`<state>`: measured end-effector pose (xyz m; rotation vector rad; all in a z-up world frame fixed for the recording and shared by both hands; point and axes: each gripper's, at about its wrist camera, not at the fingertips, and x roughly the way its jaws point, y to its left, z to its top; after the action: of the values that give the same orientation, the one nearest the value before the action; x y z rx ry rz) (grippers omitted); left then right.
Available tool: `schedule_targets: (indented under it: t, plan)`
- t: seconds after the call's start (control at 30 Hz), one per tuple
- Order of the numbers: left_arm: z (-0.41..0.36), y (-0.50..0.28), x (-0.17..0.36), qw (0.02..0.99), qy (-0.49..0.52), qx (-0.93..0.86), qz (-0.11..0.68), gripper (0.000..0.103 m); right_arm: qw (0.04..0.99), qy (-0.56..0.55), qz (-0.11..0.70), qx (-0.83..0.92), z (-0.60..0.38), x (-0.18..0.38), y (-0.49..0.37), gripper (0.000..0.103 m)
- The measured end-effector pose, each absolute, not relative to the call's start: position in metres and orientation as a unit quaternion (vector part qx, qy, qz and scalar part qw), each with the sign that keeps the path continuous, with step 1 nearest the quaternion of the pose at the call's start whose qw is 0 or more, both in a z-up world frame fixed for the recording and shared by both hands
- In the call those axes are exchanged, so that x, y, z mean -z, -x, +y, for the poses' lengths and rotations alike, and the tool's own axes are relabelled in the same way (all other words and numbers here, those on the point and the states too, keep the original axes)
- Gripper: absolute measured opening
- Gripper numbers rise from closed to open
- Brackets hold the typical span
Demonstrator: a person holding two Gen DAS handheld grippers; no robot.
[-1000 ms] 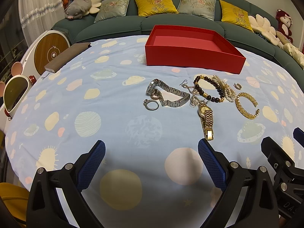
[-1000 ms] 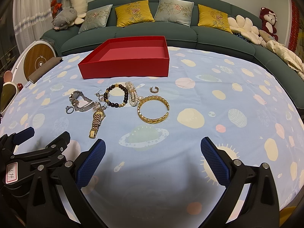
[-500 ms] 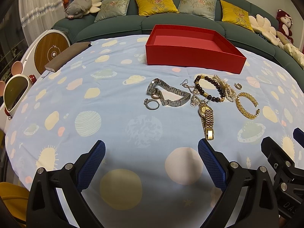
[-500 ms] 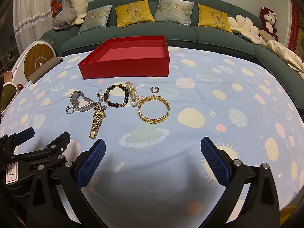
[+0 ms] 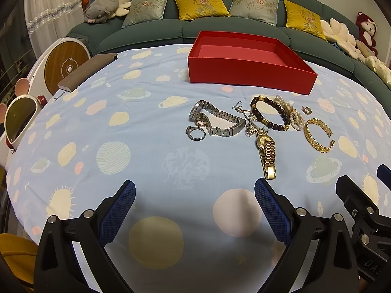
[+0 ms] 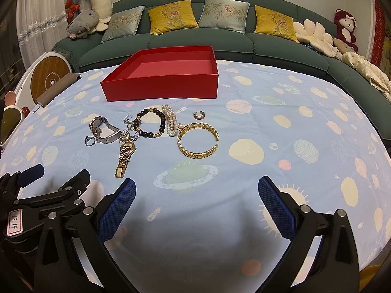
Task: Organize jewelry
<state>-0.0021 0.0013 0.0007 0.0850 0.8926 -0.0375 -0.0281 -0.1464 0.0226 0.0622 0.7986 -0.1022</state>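
Observation:
An empty red box point(image 5: 246, 69) point(image 6: 161, 85) stands at the far side of the blue planet-print cloth. In front of it lies a jewelry cluster: silver watch point(image 5: 217, 122) point(image 6: 105, 130), silver ring point(image 5: 195, 133), gold watch point(image 5: 267, 150) point(image 6: 125, 153), dark bead bracelet point(image 5: 268, 116) point(image 6: 150, 124), pearl bracelet point(image 5: 293, 116) point(image 6: 171, 122), gold bangle point(image 5: 317, 134) point(image 6: 198, 140), small ring point(image 6: 198, 115). My left gripper point(image 5: 194, 207) is open and empty, nearer than the jewelry. My right gripper point(image 6: 195, 207) is open and empty, near the front edge.
A green sofa point(image 6: 220, 41) with cushions curves behind the table. A brown notebook point(image 5: 85, 72) lies at the cloth's far left edge. A round wooden-faced device point(image 5: 64, 64) and a mouse-eared mirror point(image 5: 19, 119) stand off the left side.

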Motion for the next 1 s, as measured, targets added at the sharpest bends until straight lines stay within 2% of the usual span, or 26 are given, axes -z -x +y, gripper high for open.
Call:
schedule_targets:
  t: [0.47,0.7,0.8,1.0]
  plan:
    - [0.003,-0.003,0.001,0.895,-0.043,0.017,0.443,0.097,0.921,-0.025,0.386,0.047,-0.146,-0.026,0.021,0.098]
    - [0.015,-0.014,-0.004,0.892,-0.008,0.015,0.453,0.097,0.919,-0.044,0.388,0.059,-0.167,-0.03,-0.006,0.097]
    - [0.018,-0.018,-0.004,0.889,0.0,0.024,0.457,0.097,0.915,-0.047,0.399,0.05,-0.171,-0.028,-0.019,0.095]
    - [0.016,-0.025,-0.001,0.889,-0.009,0.045,0.456,0.097,0.906,-0.004,0.422,0.024,-0.162,-0.015,-0.049,0.079]
